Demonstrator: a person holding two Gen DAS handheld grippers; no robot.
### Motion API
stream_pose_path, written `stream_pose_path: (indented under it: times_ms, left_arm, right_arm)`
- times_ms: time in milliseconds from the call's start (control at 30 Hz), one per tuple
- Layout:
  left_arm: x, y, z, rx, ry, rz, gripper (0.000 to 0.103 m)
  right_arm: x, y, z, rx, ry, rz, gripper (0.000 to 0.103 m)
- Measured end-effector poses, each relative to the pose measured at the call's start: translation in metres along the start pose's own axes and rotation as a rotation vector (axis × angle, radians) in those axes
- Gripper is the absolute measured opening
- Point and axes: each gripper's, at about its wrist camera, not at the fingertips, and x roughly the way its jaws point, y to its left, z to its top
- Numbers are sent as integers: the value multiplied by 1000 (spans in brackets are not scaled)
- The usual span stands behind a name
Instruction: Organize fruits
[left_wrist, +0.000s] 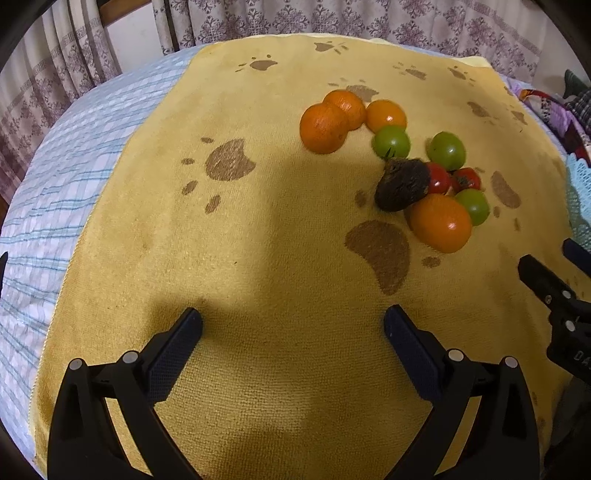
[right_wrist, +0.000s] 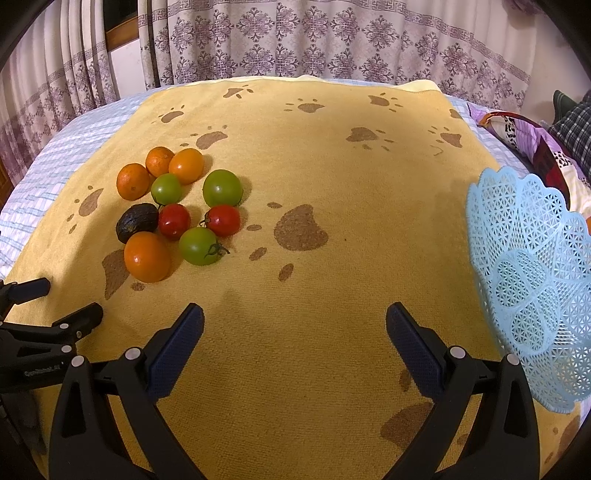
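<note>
Lot: mixed fruit, loose, laid out on a yellow towel (right_wrist: 332, 184) with brown paw prints, spread over a striped sheet (left_wrist: 55, 184) on what appears to be a bed, patterned curtain (right_wrist: 295, 37) behind. Contents, all in one tight cluster on the towel's left part in the right wrist view: four oranges, the largest orange (right_wrist: 147, 256) nearest the tools and three more oranges (right_wrist: 159, 173) at the far end; three green tomatoes, one green tomato (right_wrist: 199, 245) with its stalk showing; two red tomatoes (right_wrist: 197, 220) in the middle; one dark avocado (right_wrist: 136, 221) touching the large orange. The pieces lie mixed by kind and nearly touching, presumably as tipped out, so sorting has not begun. One pale blue lattice basket (right_wrist: 532, 266), tilted up at the right edge well apart from the fruit, probably the place meant to receive them; whether anything lies inside cannot be told. Left tool (left_wrist: 293, 321): fingers spread wide, holding nothing, low over bare towel short of the cluster. Right tool (right_wrist: 295, 319): likewise spread and empty, between fruit and basket, likely placed to ferry pieces across.
</note>
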Motion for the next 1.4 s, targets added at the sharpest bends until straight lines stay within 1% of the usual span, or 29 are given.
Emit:
stream_pose_path:
  times_ms: [100, 133, 233, 300, 433, 500, 633, 767, 900, 1000, 1067, 1133, 1233, 1300, 1400]
  left_arm:
    - [-10, -8, 1, 30, -25, -19, 98]
    - [-16, -12, 2, 55, -46, -26, 98]
    - [-29, -20, 5, 109, -94, -30, 98]
    - [-31, -20, 9, 120, -104, -28, 97]
    - [-25, -7, 27, 85, -91, -15, 91]
    - [-22, 1, 35, 62, -92, -21, 91]
    - [-23, 8, 54, 27, -123, -34, 89]
    - [-17, 6, 76, 20, -135, -43, 83]
    - [-4, 5, 93, 12, -121, -85, 77]
    - [6, 4, 98, 28, -113, -104, 71]
    - [15, 5, 102, 36, -97, -110, 60]
    - [25, 9, 103, 29, -77, -118, 56]
    - [32, 10, 105, 33, -72, -141, 55]
    - [34, 8, 107, 43, -75, -141, 54]
    - [38, 8, 109, 42, -72, -162, 46]
  right_arm:
    - [-3, -4, 1, 8, -4, 1, 100]
    - [-4, -3, 2, 12, -6, 4, 100]
    - [-8, -6, 5, 24, -13, 15, 100]
    - [-11, -8, 8, 34, -13, 33, 100]
    - [-11, -12, 10, 63, 8, 68, 100]
    - [-9, -14, 10, 71, 16, 72, 100]
    - [-5, -17, 16, 86, 36, 88, 100]
    - [-5, -14, 28, 71, 26, 101, 100]
    - [-4, -13, 38, 72, 15, 120, 100]
    - [0, -14, 44, 79, 18, 126, 100]
    - [4, -16, 46, 90, 25, 131, 100]
    - [7, -17, 47, 94, 32, 134, 100]
    - [12, -17, 49, 94, 39, 139, 100]
    - [14, -17, 51, 100, 41, 143, 100]
    - [17, -14, 56, 101, 41, 153, 97]
